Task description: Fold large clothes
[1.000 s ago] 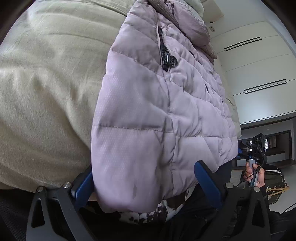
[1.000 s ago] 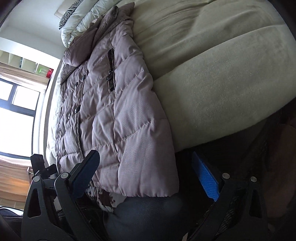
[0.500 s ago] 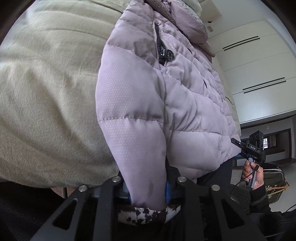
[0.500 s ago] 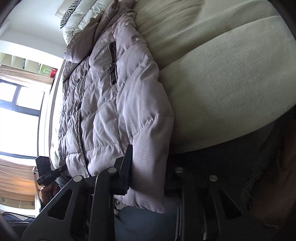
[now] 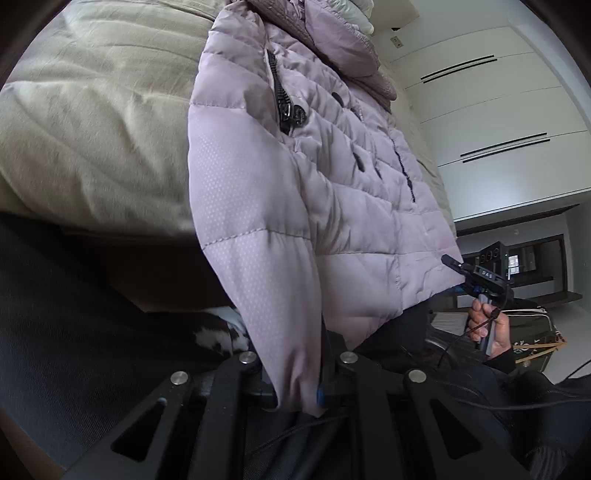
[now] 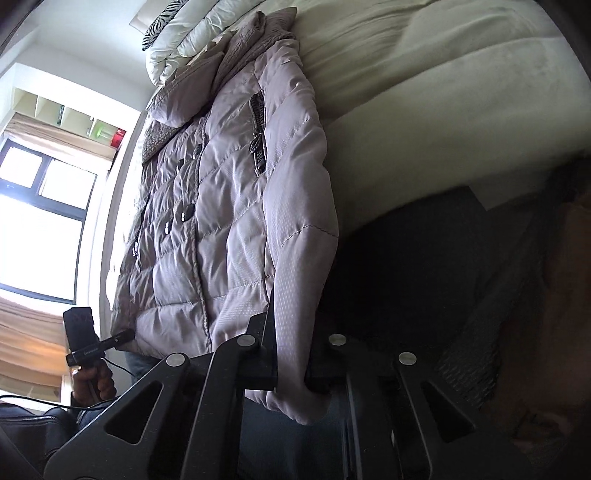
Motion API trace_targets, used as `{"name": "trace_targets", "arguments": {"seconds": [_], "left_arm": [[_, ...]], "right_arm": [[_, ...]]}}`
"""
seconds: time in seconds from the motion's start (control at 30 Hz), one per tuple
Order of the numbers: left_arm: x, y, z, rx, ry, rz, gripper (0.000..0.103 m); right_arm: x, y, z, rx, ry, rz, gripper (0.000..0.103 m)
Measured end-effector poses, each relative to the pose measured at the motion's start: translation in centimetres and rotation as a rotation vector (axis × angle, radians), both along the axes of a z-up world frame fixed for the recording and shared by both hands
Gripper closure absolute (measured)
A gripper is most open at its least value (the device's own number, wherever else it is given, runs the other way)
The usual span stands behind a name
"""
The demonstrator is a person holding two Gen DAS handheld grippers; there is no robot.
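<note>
1. Behind the bed (image 5: 92,129) stands a white wall of cupboards (image 5: 491,122) in the left wrist view, and a bright window (image 6: 40,221) shows in the right wrist view.
2. On the bed lies a soft, pale green blanket (image 6: 424,92) that covers the top and rolls over the near edge.
3. At the far end of the bed sits a puffy white quilt (image 6: 184,40) with a zebra-striped pillow (image 6: 157,29) beside it.
4. A big, puffy lilac jacket (image 5: 332,192) lies flat on the blanket, with its hood (image 5: 343,51) toward the far end of the bed.
5. Its bottom hem hangs over the near edge of the bed.
6. The jacket has dark round buttons (image 6: 186,212) down the front and a dark pocket zipper (image 5: 282,107) on each side.
7. The left gripper (image 5: 295,384) is pressed together on one bottom corner of the jacket, and the cloth is squeezed between its black fingers (image 5: 343,369).
8. The right gripper (image 6: 291,365) is pinching the other bottom corner of the jacket in the same way.
9. Each corner folds down a little where it is pinched.
10. In the left wrist view the person's right hand (image 5: 491,328) holds the other tool by its handle, near the hem.
11. In the right wrist view the person's left hand (image 6: 92,380) does the same, below the window.
12. A bit of black-and-white patterned cloth (image 5: 218,332) peeks out below the edge of the bed.
</note>
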State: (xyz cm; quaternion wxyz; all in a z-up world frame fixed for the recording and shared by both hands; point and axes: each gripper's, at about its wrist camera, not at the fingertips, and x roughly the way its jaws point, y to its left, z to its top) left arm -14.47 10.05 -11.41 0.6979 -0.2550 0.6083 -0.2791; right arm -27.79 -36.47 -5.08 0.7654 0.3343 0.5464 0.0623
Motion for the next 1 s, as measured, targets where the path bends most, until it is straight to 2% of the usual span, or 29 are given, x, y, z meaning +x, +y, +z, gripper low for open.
{"name": "trace_targets", "arguments": {"seconds": [0.1,0.2,0.4,0.53,0.57,0.63,0.77,0.9,1.0], "left_arm": [[-0.5,1.8,1.5,-0.138,-0.01,0.072,0.089],[1.2,3.0,3.7,-0.248,-0.079,0.152,0.089],[6.2,2.4,9.6,-0.419,-0.296,0.217,0.089],[11.2,4.2,11.6,-0.571,-0.351,0.312,0.089],[12.1,4.4,12.2,-0.586,-0.373,0.328,0.089],[14.4,4.7,13.3,-0.564,-0.43,0.35,0.089],[18.9,4.9,14.6,-0.56,-0.488,0.389,0.089],[23.4,5.1,15.0,-0.562,-0.505,0.431,0.089],[27.5,5.2,14.9,-0.535,-0.508,0.465,0.089]], "right_arm": [[-1.4,-0.4,1.4,0.068,-0.047,-0.021,0.095],[-0.3,-0.9,3.2,0.134,-0.136,-0.057,0.095],[6.1,-0.7,9.1,0.188,-0.369,-0.046,0.095],[11.1,-0.8,12.8,0.189,-0.5,-0.077,0.095],[12.4,-1.0,13.6,0.175,-0.53,-0.089,0.095],[14.6,-1.5,14.8,0.159,-0.566,-0.122,0.095],[19.8,-3.0,16.5,0.115,-0.595,-0.172,0.095],[25.1,-4.2,17.0,0.066,-0.593,-0.21,0.095],[29.9,-4.9,16.4,0.048,-0.576,-0.238,0.095]]}}
